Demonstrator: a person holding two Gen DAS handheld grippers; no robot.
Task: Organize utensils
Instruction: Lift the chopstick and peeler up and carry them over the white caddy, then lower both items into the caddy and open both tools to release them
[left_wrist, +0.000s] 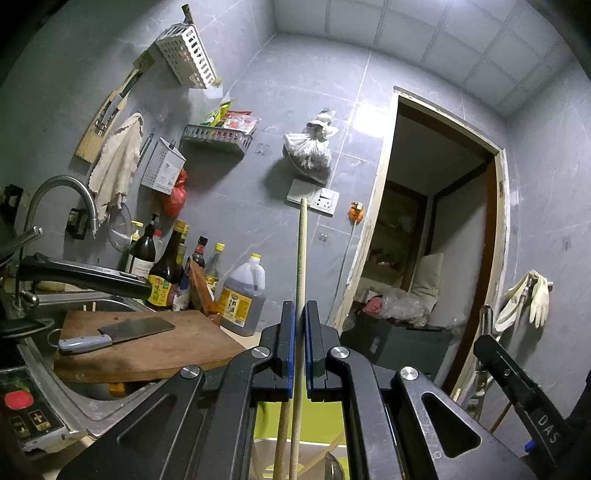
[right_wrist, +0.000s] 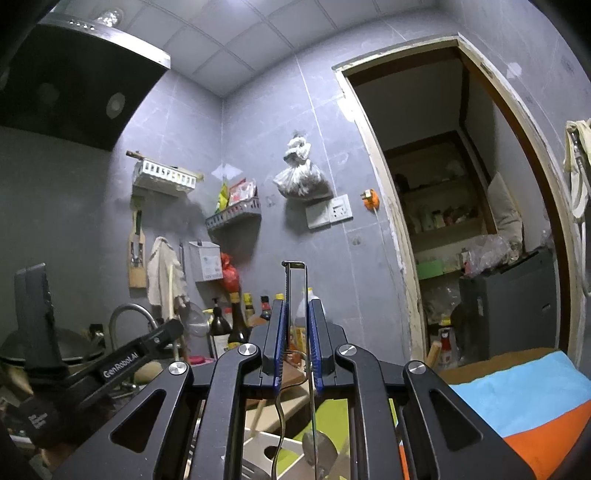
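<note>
Two grips hold: your left gripper (left_wrist: 299, 317) pinches a stiff, light chopstick (left_wrist: 301, 251) mid-shaft, your right gripper (right_wrist: 296, 317) a thin, slippery metal utensil (right_wrist: 295, 280).

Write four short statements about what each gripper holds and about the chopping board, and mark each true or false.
1. The left gripper is shut on a thin wooden chopstick. True.
2. The right gripper is wide open. False: it is shut on a thin metal wire-frame utensil.
3. A steel cleaver with a grey handle lies on the brown wooden chopping board. True.
4. The chopstick lies flat on the board. False: it points upward.
</note>
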